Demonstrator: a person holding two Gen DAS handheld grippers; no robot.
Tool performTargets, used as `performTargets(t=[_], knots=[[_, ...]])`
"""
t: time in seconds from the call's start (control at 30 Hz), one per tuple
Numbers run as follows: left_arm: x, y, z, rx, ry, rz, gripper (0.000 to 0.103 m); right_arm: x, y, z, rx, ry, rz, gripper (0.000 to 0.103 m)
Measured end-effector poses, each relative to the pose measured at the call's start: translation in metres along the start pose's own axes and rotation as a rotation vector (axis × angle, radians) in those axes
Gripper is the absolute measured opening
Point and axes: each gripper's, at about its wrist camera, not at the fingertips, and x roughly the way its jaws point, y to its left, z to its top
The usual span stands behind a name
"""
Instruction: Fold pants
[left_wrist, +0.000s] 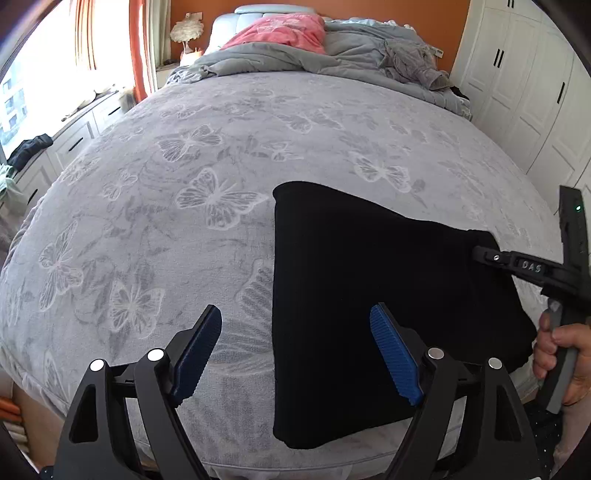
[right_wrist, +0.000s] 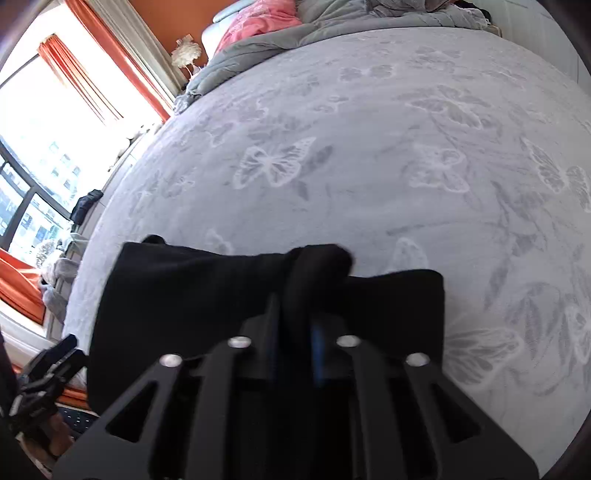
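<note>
The black knit pants (left_wrist: 388, 306), already folded into a compact dark slab, lie on the grey butterfly-patterned fleece bed cover (left_wrist: 192, 192), close to the bed's near edge and toward its right side. At the far end of the bed a pink pillow (left_wrist: 280, 31) and a rumpled grey duvet (left_wrist: 354, 55) sit well apart from the work.

The left gripper (left_wrist: 295, 350) is wide open and holds nothing. Its blue ribbed pads (left_wrist: 395, 358) straddle the pants' left edge, one over the bare cover and the other over the black cloth.

The right gripper (right_wrist: 295, 325) has its jaws closed, with a bunched roll of the black cloth pinched between them at the pants' right edge. In the left wrist view its black finger reaches onto the same corner of the cloth.

The fabric looks soft, limp and fairly light. It will likely sag and drape from wherever it is held, not keep its shape. The layers may slide over one another, so a hold at a single point risks peeling off only the top layer or dragging the stack askew. The fleece beneath probably gives some friction, which should help the lower layers stay put. The better hold seems to be at the edges and corners, pinching through all layers, with each gripper at an opposite corner of one side so the fold lifts evenly.
</note>
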Motion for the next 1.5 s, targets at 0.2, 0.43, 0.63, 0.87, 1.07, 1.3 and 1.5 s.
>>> performTargets(t=[0.2, 0.43, 0.63, 0.87, 1.07, 1.3, 1.5], knots=[[0.003, 0.003, -0.002, -0.022, 0.030, -0.011, 0.080, -0.085, 0.040, 0.004, -0.070, -0.166, 0.087, 0.009], [0.007, -0.005, -0.001, -0.016, 0.037, -0.002, 0.080, -0.034, -0.028, -0.039, 0.113, 0.008, 0.002, 0.045], [0.011, -0.011, -0.002, 0.000, 0.042, 0.010, 0.080, -0.050, -0.012, -0.083, 0.075, 0.045, 0.099, 0.064], [0.005, -0.017, -0.003, -0.007, 0.042, -0.050, 0.080, -0.081, 0.018, -0.087, -0.014, -0.059, 0.055, 0.009], [0.007, -0.011, -0.009, -0.036, 0.078, -0.107, 0.085, -0.049, -0.012, -0.104, 0.010, 0.027, -0.025, 0.021], [0.008, -0.001, -0.015, -0.044, 0.082, -0.077, 0.085, -0.064, -0.011, -0.071, 0.064, -0.042, -0.007, 0.051], [0.004, 0.002, -0.013, -0.047, 0.070, -0.094, 0.085, -0.037, -0.019, -0.052, 0.067, 0.024, -0.040, 0.065]])
